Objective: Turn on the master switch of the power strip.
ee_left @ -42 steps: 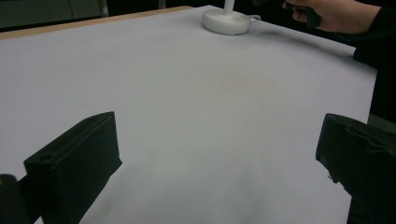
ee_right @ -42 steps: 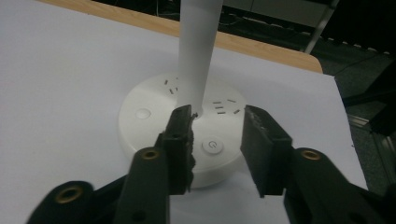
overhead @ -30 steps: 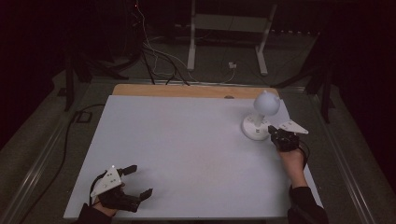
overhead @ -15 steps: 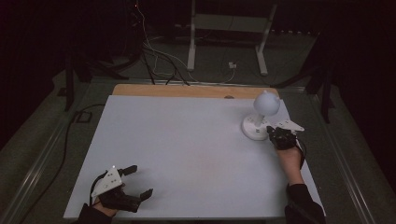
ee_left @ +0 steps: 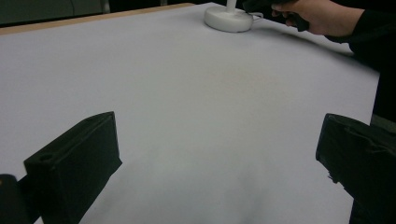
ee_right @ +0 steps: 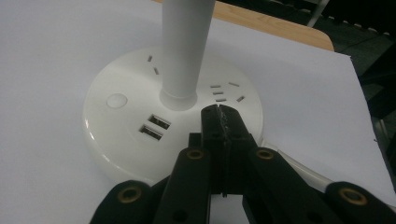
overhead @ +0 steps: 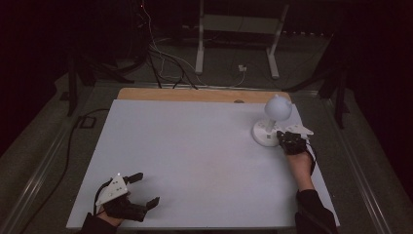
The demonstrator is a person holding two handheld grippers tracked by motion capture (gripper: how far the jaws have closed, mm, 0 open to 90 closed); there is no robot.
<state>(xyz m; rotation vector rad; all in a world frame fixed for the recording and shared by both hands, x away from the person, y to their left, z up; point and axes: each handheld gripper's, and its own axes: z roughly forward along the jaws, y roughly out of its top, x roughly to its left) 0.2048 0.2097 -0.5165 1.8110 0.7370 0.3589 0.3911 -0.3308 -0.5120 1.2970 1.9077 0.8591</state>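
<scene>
right gripper view: smooth round white lamp base (ee_right: pixel 140 135)

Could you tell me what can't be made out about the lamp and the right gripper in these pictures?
- Lamp head: cut off by the top edge in the right gripper view.
- Right gripper: whether its shut jaws touch the lamp base; the jaws hide it.
- Base button marking: too small.

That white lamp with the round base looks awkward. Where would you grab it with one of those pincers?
By the upright stem, I'd guess, coming in level from the side. The stem is a slim, straight tube that open jaws could straddle, whereas the lamp's disc base is wide and low. The right gripper, now shut, sits over that base.
</scene>
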